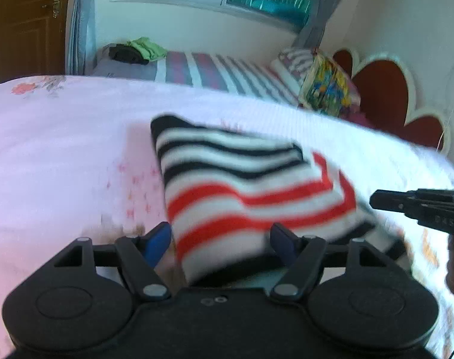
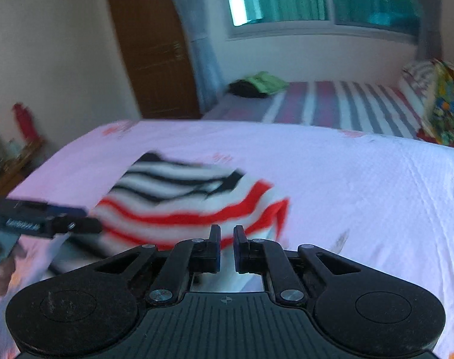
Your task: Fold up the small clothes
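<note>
Striped garment [image 1: 241, 191] lies in a folded bundle on the pink bedsheet [image 1: 62, 155], black-and-white stripes at its far end, red-and-white stripes at the near end. Left gripper [image 1: 221, 242] sits at the garment's near edge, fingers spread wide with the red-striped corner between them; frames are blurred, so contact of the blue pads [image 1: 158, 239] with cloth cannot be confirmed, and it reads as not clamped. Right gripper [image 2: 227, 245] sits at the garment's near right corner with fingers drawn almost together, a thin gap left; no cloth visible in that gap. From the left view the right gripper [image 1: 406, 206] comes in just beside the garment's right edge. Second bed [image 1: 227, 71] with green cloth [image 1: 146, 48] lies well beyond the garment, not involved. Judged risks: the bundle looks loosely stacked, so a sideways brush from either gripper could slide the top layer off and undo the fold. If the left fingers close only on the top layer, lifting would peel it open. The soft sheet could bunch and get pinched along with the garment.
</note>
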Available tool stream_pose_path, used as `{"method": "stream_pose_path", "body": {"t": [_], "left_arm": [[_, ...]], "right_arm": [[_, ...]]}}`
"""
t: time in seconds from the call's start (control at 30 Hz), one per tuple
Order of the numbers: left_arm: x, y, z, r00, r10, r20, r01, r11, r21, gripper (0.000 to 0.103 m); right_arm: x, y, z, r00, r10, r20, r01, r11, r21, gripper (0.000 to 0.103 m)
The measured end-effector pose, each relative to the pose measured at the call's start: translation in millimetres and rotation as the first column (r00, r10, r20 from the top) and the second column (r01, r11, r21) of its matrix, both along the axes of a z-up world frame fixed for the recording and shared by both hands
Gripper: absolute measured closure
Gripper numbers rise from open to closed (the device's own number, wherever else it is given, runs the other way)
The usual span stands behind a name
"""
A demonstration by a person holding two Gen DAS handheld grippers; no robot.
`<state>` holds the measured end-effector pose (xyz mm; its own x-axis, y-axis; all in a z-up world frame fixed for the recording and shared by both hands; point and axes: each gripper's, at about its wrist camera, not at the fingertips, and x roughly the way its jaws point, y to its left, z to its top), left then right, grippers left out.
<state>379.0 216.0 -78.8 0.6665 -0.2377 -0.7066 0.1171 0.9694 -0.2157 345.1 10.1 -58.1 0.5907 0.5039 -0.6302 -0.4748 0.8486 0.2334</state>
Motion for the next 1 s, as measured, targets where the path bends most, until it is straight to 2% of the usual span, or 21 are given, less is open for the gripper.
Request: {"method": "stream_pose_path", "body": {"t": [0.07,0.13,0.23,0.33,0.4,0.5,0.57,0.67,1.0], "left_arm": [[-1.1,0.6,-8.7,1.0,0.018,-0.012,-0.018,1.0,-0.02,0.029],[2.3,6.3,-16.5,0.999,0.038,-0.034,-0.041,0.996,-0.078,0.027],[3.3,11.3,-20.9,0.998,0.051,-0.039,-0.055,0.994,-0.097,0.026],[-14.4,9.8,-4.3,0.998,0.06,-0.023,-0.062,0.995,-0.078,0.03],[-32.9,6.5,6.1,0.999,0.04,0.002,-0.04,0.998,-0.051,0.031],[-55.0,2.4,4.7,1.0,0.024,0.007,-0.024,1.0,-0.012,0.03],[-61.5,3.1,-2.5,0.999,0.032,-0.005,-0.032,0.999,-0.014,0.028],[-64.5,7.0,-9.7,0.998,0.055,-0.018,-0.056,0.997,-0.052,0.026],[-70.3,1.5,-17.4,0.996,0.087,-0.002,-0.087,0.996,-0.034,0.026]], "right_arm": [[-5.3,7.4,-17.3,1.0,0.0,-0.019,-0.002,0.996,-0.093,0.095],[-1.9,4.7,-27.1,0.999,-0.032,-0.039,0.029,0.997,-0.07,0.095],[3.3,4.6,-30.7,0.997,-0.061,-0.05,0.057,0.996,-0.072,0.095],[-8.8,-4.6,-12.5,0.995,-0.097,-0.038,0.095,0.994,-0.057,0.095],[-33.7,-12.9,7.7,0.997,-0.07,0.008,0.07,0.997,-0.012,0.095],[-61.1,-4.4,18.6,0.999,0.004,0.041,-0.003,1.0,-0.028,0.095],[-69.6,9.0,13.1,0.998,0.037,0.047,-0.033,0.995,-0.091,0.095],[-63.8,18.0,-10.1,1.0,0.001,-0.001,-0.002,0.985,-0.171,0.095],[-55.4,18.4,-30.6,1.0,-0.016,-0.021,0.012,0.983,-0.185,0.095]]}}
